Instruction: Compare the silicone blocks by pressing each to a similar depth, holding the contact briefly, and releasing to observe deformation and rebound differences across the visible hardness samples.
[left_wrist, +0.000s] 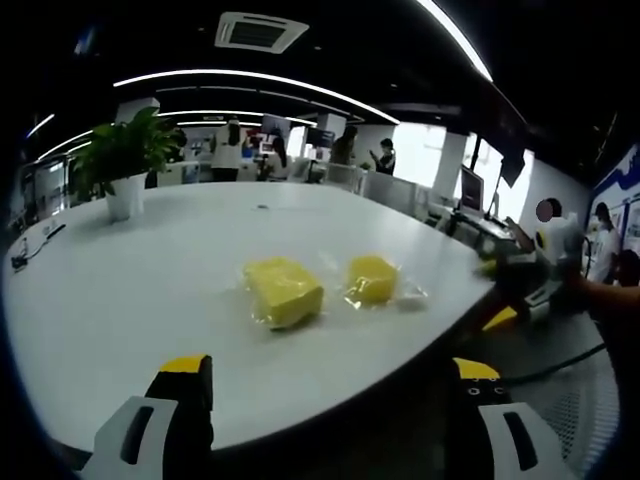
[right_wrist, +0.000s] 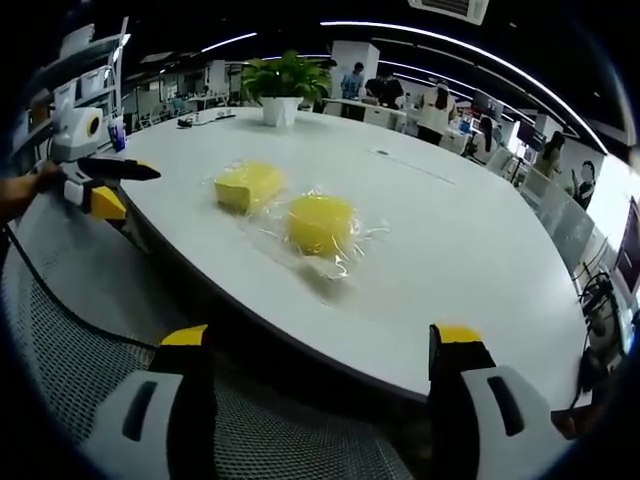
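Note:
Two yellow silicone blocks in clear plastic wrap lie side by side on the white table (left_wrist: 120, 300). In the left gripper view the larger block (left_wrist: 283, 290) is on the left and the smaller block (left_wrist: 372, 278) on the right. My left gripper (left_wrist: 330, 372) is open, hanging off the table's near edge, well short of both. In the right gripper view the rounder block (right_wrist: 320, 222) is the nearer one and the flatter block (right_wrist: 248, 186) lies beyond it. My right gripper (right_wrist: 322, 342) is open below the table (right_wrist: 470, 260) edge. Each gripper shows in the other's view, off the table: right gripper (left_wrist: 512, 305), left gripper (right_wrist: 125, 188).
A potted plant (left_wrist: 125, 160) (right_wrist: 283, 85) stands at the far end of the table. A thin cable (right_wrist: 45, 290) runs over a grey mesh surface (right_wrist: 90, 330) beside the table. Desks, monitors (left_wrist: 470, 188) and several people fill the office behind.

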